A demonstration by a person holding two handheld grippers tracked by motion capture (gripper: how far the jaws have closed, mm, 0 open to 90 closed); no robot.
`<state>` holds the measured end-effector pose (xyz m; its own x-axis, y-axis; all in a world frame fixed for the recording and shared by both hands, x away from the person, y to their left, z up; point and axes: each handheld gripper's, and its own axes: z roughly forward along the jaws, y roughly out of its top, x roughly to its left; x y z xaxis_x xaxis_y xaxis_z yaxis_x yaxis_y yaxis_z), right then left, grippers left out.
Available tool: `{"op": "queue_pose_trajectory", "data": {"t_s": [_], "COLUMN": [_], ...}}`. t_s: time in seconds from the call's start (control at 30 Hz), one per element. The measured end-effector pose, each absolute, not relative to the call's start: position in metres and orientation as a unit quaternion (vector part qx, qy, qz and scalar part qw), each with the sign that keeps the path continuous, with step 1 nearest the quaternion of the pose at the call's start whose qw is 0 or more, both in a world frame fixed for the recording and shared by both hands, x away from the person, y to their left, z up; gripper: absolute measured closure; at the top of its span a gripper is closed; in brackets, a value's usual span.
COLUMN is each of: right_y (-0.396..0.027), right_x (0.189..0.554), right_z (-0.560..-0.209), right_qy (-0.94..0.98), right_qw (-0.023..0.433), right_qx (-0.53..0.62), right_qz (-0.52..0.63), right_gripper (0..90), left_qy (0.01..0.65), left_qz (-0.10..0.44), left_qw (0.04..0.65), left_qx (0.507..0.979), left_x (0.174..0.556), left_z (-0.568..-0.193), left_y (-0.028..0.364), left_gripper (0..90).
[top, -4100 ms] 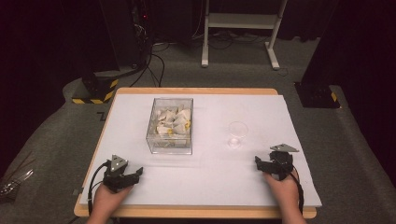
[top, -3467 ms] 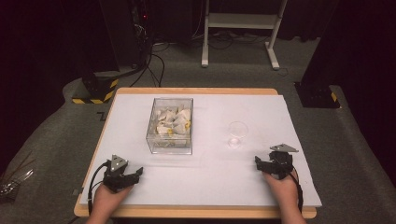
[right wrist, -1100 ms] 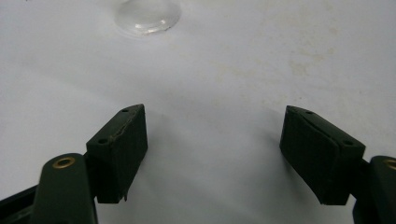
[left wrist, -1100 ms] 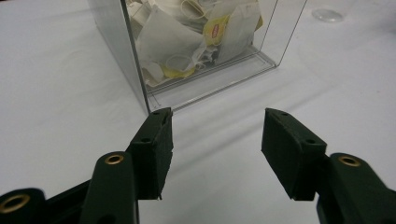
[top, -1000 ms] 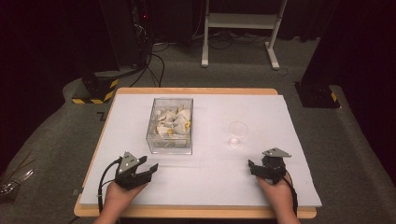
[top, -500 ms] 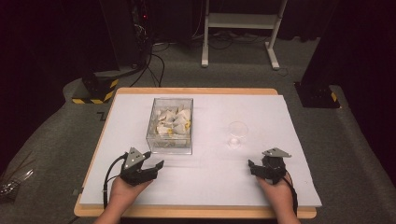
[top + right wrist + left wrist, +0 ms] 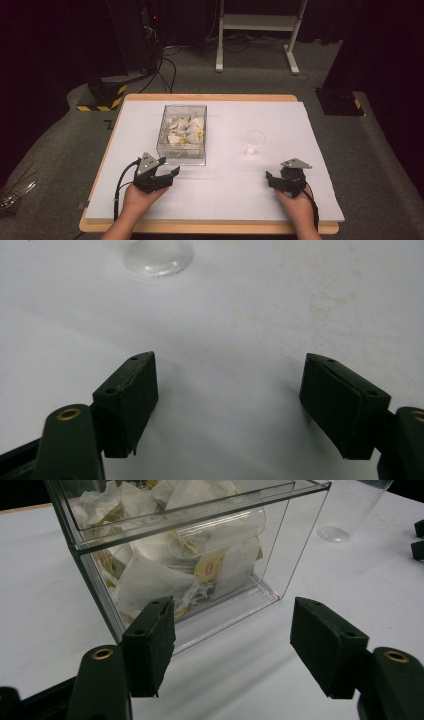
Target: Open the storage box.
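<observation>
A clear plastic box [image 7: 181, 156] holding white tea bags [image 7: 185, 130] stands left of the middle of the white table top. My left gripper [image 7: 171, 176] sits just in front of the box's near right corner. In the left gripper view the box wall [image 7: 295, 540] and the tea bags [image 7: 150, 580] lie right beyond my left gripper [image 7: 232, 645]. Its jaws have just been opening and stand open, with nothing between them. A clear plastic cup [image 7: 254, 144] stands upright to the right. My right gripper [image 7: 270, 180] rests open near the front edge, with the cup's base [image 7: 157, 257] ahead of my right gripper [image 7: 230, 400].
The white table top [image 7: 225, 200] lies on a wooden board. Behind the table, on grey carpet, are cables, a yellow-black striped block [image 7: 102, 97] and a white stand [image 7: 255, 30]. The cup [image 7: 345, 510] stands to the right of the box in the left gripper view.
My left gripper has moved forward and to the right, up to the box's near corner. My right gripper has kept its place over the last second.
</observation>
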<state>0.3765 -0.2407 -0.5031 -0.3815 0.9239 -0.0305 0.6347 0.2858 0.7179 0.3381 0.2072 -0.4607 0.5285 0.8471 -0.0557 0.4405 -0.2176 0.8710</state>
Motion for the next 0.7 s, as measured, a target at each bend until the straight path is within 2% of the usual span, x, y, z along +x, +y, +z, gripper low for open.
{"op": "queue_pose_trajectory", "data": {"t_s": [0.7], "right_y": [-0.24], "right_x": [0.376], "right_z": [-0.503], "right_qy": [0.768], "right_qw": [0.23], "right_qx": [0.507], "right_qz": [0.316], "right_gripper": [23.3], "left_qy": [0.431], "left_qz": [0.218], "left_qw": [0.49], "left_qx": [0.726], "left_x": [0.363], "left_z": [-0.463], "left_y": [0.203], "left_gripper": [41.2]}}
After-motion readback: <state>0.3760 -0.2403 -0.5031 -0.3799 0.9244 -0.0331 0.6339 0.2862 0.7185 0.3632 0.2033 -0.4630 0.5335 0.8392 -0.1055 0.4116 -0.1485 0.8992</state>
